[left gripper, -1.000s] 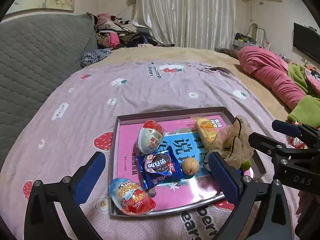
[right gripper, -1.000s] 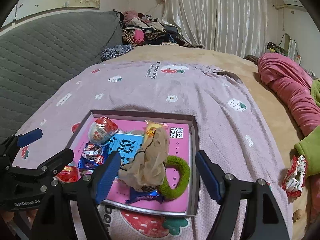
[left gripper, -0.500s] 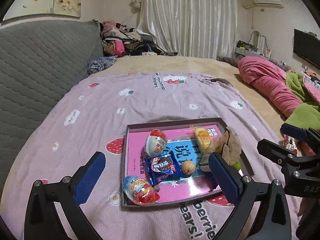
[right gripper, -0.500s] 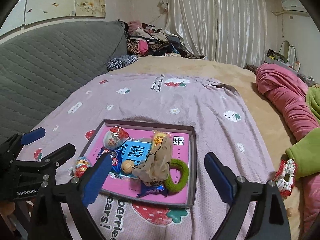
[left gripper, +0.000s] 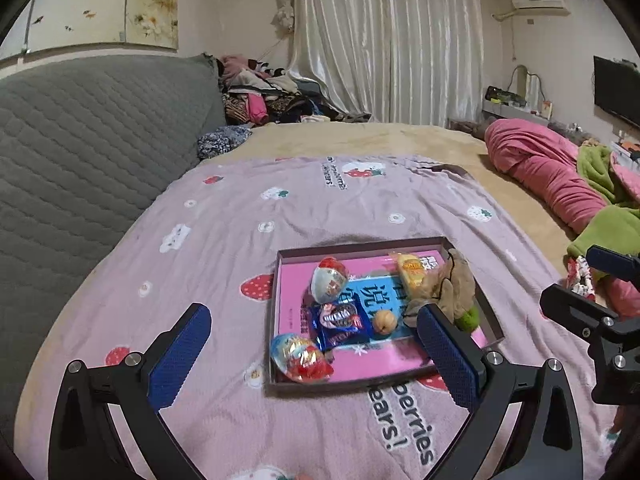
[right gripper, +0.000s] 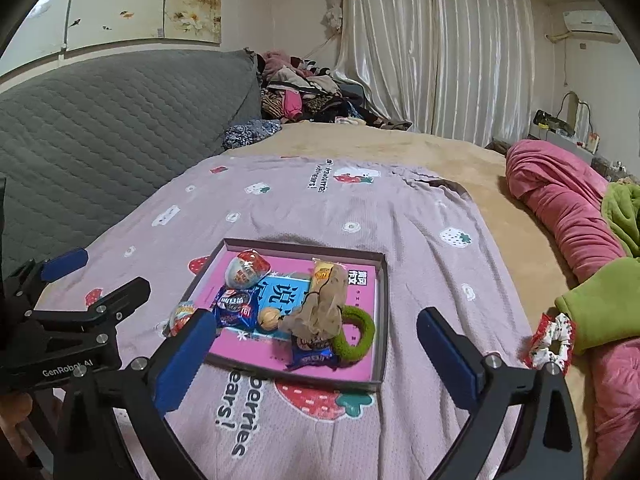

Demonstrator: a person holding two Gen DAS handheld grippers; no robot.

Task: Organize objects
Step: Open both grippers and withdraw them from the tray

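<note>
A shallow tray (left gripper: 280, 280) (right gripper: 382, 312) with a pink floor lies on the lilac blanket. In it are two foil-wrapped eggs (left gripper: 330, 280) (left gripper: 300, 358), a blue biscuit packet (left gripper: 340, 322), a walnut (left gripper: 385, 323), a yellow snack pack (left gripper: 412, 270), a crumpled beige cloth (right gripper: 324, 308), a green hair ring (right gripper: 356, 338) and a second blue packet (right gripper: 314, 356). My left gripper (left gripper: 316, 356) is open and empty, above the tray's near edge. My right gripper (right gripper: 316, 356) is open and empty, above the tray's near right corner.
A red-and-white scrunchie (right gripper: 550, 342) lies off the blanket at the right, beside green (right gripper: 604, 304) and pink (right gripper: 568, 204) bedding. A grey quilted headboard (left gripper: 80, 140) runs along the left. A clothes pile (left gripper: 264, 98) sits at the far end.
Both grippers have pulled back and up from the tray, which now looks smaller and farther. Both stay open. The things in the tray have not moved.
</note>
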